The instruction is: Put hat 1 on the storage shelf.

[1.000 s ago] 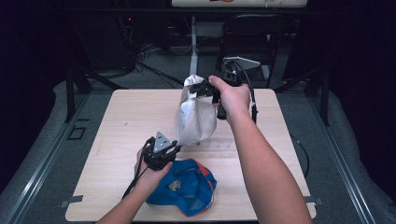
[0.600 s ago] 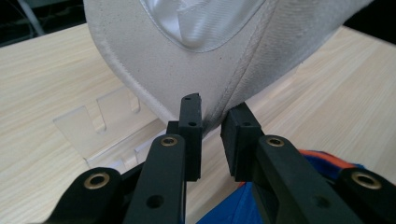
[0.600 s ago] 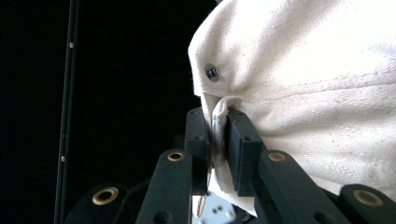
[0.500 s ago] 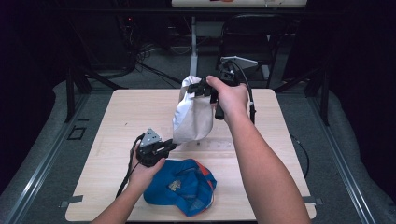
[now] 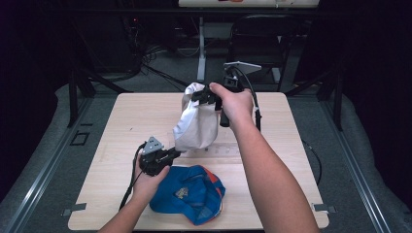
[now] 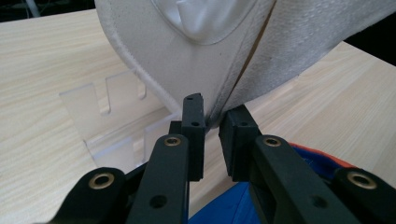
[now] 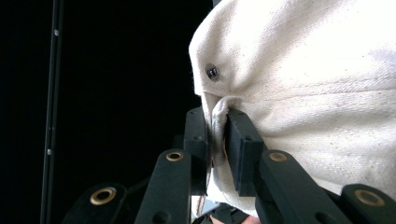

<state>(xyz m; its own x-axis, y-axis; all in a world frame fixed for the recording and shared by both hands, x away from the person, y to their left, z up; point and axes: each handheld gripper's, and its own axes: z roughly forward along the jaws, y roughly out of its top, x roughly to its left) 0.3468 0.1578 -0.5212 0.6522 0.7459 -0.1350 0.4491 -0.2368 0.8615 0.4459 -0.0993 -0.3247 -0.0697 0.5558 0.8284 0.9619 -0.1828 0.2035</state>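
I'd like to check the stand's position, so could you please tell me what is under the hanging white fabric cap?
Under the white fabric cap stands a clear slotted acrylic stand on the pale wooden table; the cap covers the stand's far part.

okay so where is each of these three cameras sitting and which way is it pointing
High view: above the person's side, looking forward and down on the table; both forearms, both grippers.
Left gripper view: rides the left gripper, jaws closing on the white cap.
Right gripper view: on the right gripper, clamping the cap's edge.
Shared: the white cap; blue cap in two.
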